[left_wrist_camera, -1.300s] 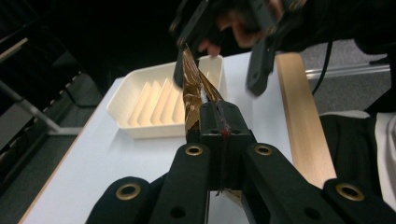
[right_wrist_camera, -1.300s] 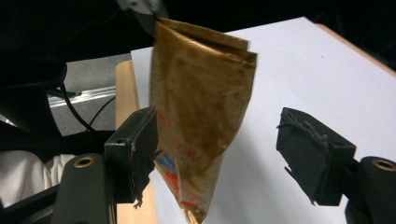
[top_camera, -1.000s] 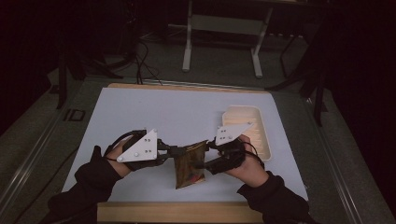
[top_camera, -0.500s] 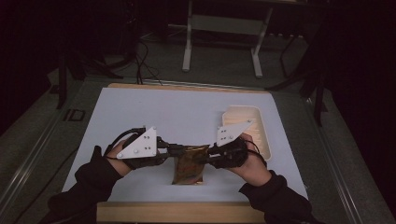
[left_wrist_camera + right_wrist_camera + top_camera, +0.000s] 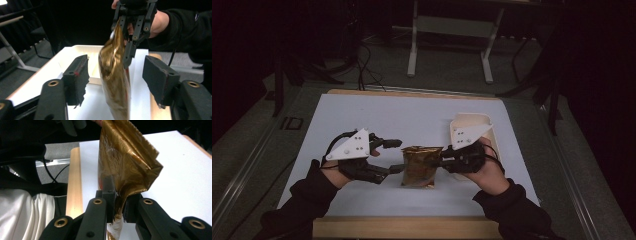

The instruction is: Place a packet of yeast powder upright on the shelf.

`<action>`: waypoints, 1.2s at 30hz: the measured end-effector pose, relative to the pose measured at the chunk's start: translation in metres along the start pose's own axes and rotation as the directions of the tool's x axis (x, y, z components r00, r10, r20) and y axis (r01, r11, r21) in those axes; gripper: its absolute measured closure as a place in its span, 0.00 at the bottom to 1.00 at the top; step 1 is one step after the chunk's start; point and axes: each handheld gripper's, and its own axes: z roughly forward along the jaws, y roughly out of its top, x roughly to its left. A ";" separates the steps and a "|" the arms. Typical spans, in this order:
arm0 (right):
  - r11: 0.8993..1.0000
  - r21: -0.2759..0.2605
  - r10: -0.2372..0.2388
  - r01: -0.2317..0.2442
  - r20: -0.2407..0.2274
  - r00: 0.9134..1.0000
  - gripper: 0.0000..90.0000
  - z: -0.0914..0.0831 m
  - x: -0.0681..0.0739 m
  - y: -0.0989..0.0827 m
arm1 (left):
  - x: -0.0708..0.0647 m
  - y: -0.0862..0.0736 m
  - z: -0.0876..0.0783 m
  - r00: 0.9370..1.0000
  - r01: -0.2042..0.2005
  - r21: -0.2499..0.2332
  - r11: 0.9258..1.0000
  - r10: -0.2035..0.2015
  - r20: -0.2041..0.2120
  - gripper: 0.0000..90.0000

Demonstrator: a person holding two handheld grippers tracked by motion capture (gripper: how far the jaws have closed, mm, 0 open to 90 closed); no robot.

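A crinkled gold foil snack bag (image 5: pixel 418 166) hangs low over the white table top (image 5: pixel 362 115) near its front edge. My right gripper (image 5: pixel 443 161) is shut on the bag's right edge; in the right gripper view the jaws (image 5: pixel 120 195) pinch the bag's (image 5: pixel 125 157) creased corner. My left gripper (image 5: pixel 400 156) stands open just left of the bag. In the left gripper view its fingers (image 5: pixel 77 72) spread wide on either side of the bag (image 5: pixel 113 75) without touching it, and the right gripper (image 5: pixel 132 22) holds the bag's far end.
A white tray (image 5: pixel 472 122) stands on the table behind my right hand, also seen as the tray (image 5: pixel 85 50) beyond the bag. The table's wooden front edge (image 5: pixel 402 227) lies close to the person's sleeves. Dark stands and cables are on the floor beyond the table.
The left gripper, which was closed on the bag's left edge, has opened and let go. The bag has dropped lower and now hangs from the right gripper alone.
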 end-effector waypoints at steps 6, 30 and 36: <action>0.999 -0.035 -0.018 0.019 0.036 0.999 0.92 -0.018 -0.003 0.004 | 0.004 -0.016 -0.001 0.990 0.133 -0.013 0.991 -0.133 -0.049 0.20; 0.993 -0.083 -0.059 0.087 0.292 0.955 0.92 -0.098 -0.067 -0.006 | -0.007 -0.106 -0.012 0.952 0.266 -0.029 0.964 -0.267 -0.148 0.02; 0.994 -0.073 -0.049 0.078 0.337 0.940 0.92 -0.111 -0.083 -0.024 | -0.010 -0.125 -0.015 0.940 0.289 -0.026 0.957 -0.288 -0.184 0.02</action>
